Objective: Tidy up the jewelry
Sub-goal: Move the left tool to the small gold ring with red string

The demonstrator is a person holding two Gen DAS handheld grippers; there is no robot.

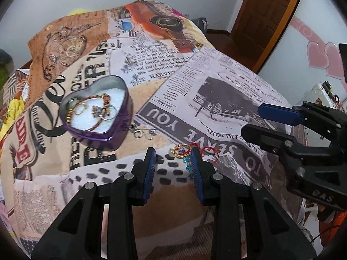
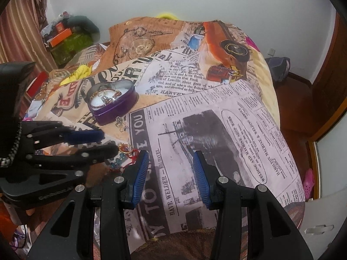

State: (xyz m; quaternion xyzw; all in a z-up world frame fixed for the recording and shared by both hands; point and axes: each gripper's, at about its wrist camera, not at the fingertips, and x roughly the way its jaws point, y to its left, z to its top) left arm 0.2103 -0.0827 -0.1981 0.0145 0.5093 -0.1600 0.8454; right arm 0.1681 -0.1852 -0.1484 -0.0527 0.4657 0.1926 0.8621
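Left gripper (image 1: 173, 153) hangs open over the small jewelry pile (image 1: 184, 151) beside the heart tin (image 1: 117, 138); right gripper (image 2: 171, 158) waits, open and empty. Pickup step: next, lower and pinch 1 piece.

The bedspread (image 1: 195, 99) is printed like old newspaper: black type on off-white, tan patches, a sepia pocket watch, an orange-red car and a grey photograph. The heart-shaped tin (image 1: 102, 127) is glossy purple outside and silvery grey inside, with a white lining under gold and silver rings and a red-brown braided bracelet (image 1: 95, 99). The loose jewelry pile (image 1: 184, 151) mixes gold rings, turquoise beads and red thread. Both grippers are black; their fingers (image 2: 141, 173) carry ribbed blue pads. The wall (image 2: 216, 0) is pale grey, the door (image 1: 266, 17) brown wood, the curtain (image 2: 19, 32) striped brown.
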